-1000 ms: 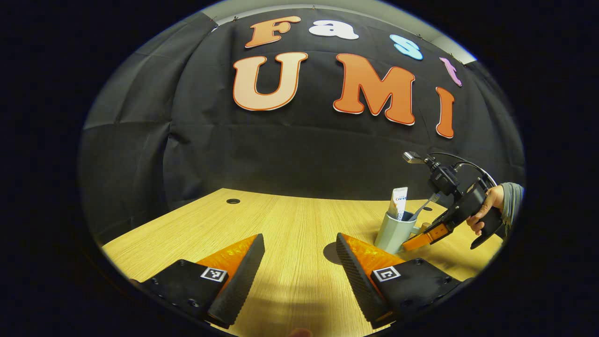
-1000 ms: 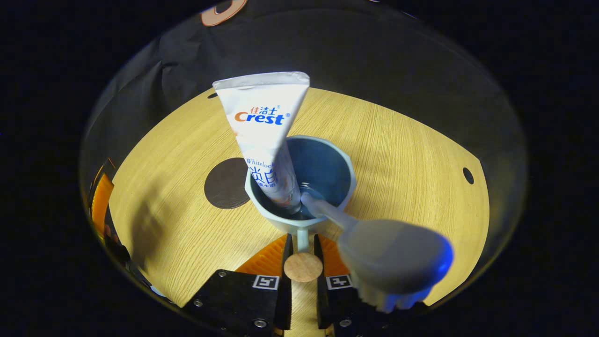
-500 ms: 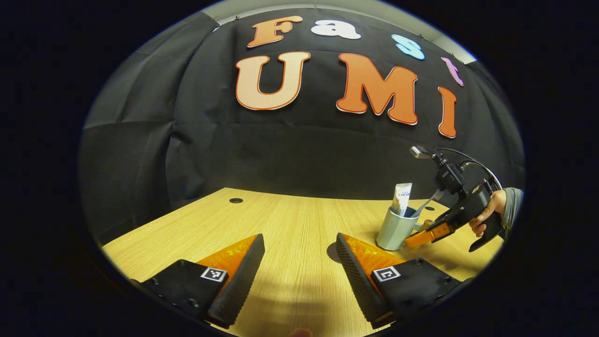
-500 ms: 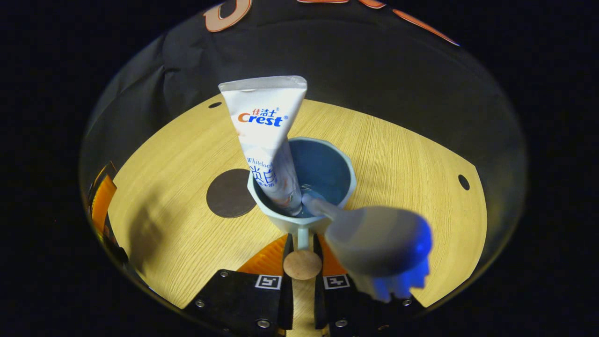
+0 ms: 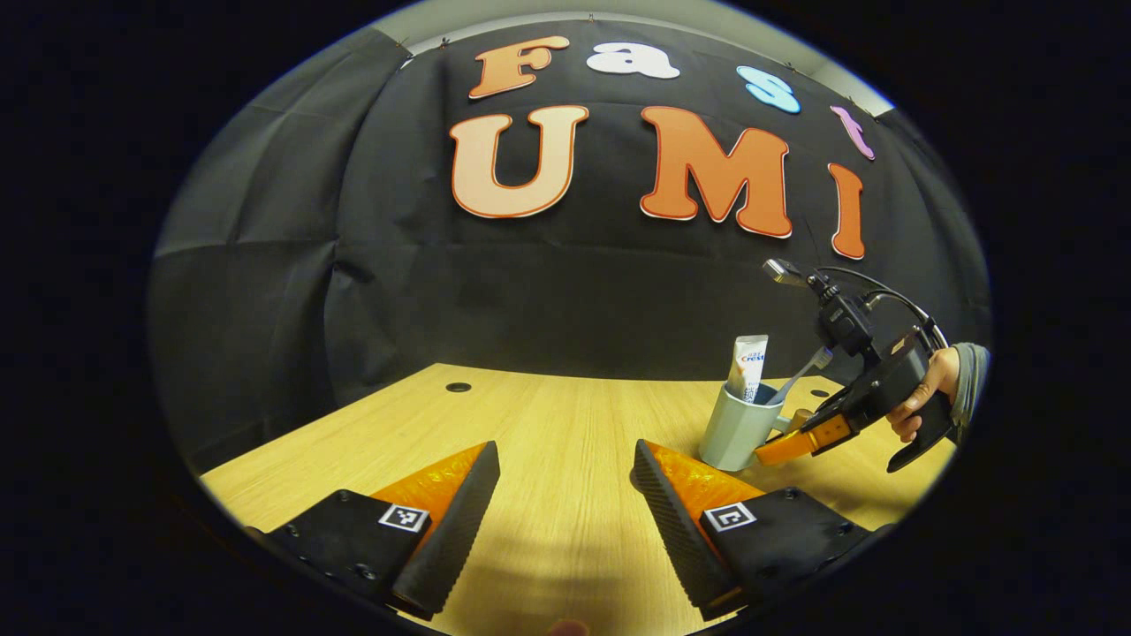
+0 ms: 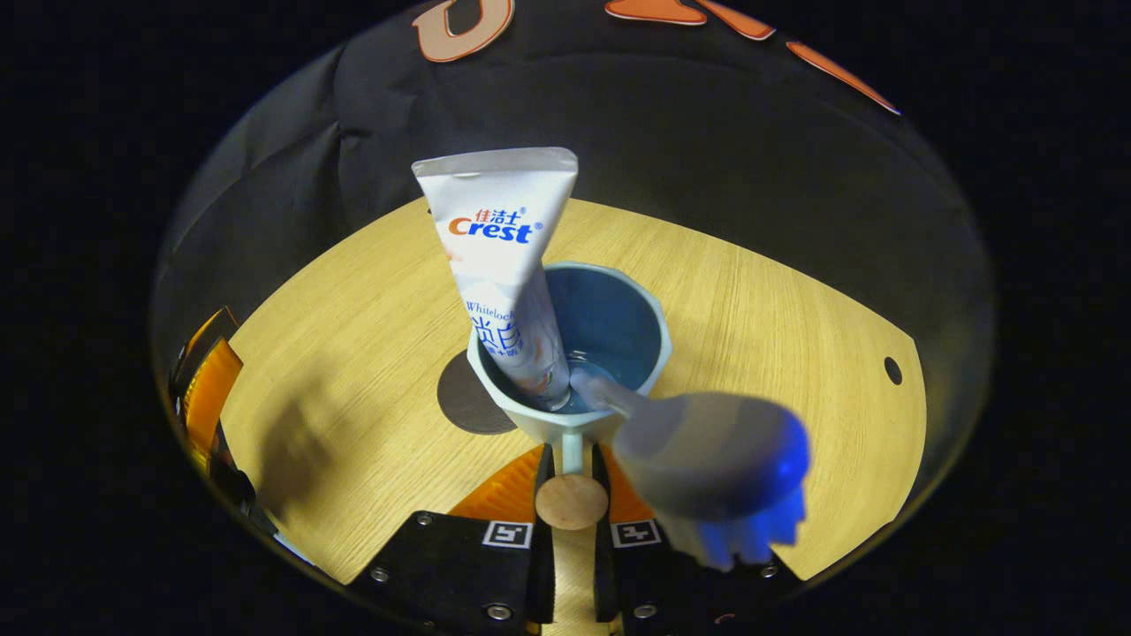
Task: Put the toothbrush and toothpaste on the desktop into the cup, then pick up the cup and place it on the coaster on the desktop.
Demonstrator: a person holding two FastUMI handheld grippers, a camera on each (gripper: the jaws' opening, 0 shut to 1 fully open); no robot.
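In the left gripper view, the left hand-held gripper (image 5: 565, 495) stands wide open over the counter (image 5: 548, 415), holding nothing. Farther right, the cup (image 5: 738, 428) carries the toothpaste (image 5: 747, 364) and toothbrush (image 5: 800, 375).

In the right gripper view, the right hand-held gripper (image 6: 570, 464) pinches the cup's handle (image 6: 571, 453). The cup partly covers the dark coaster (image 6: 464, 402).
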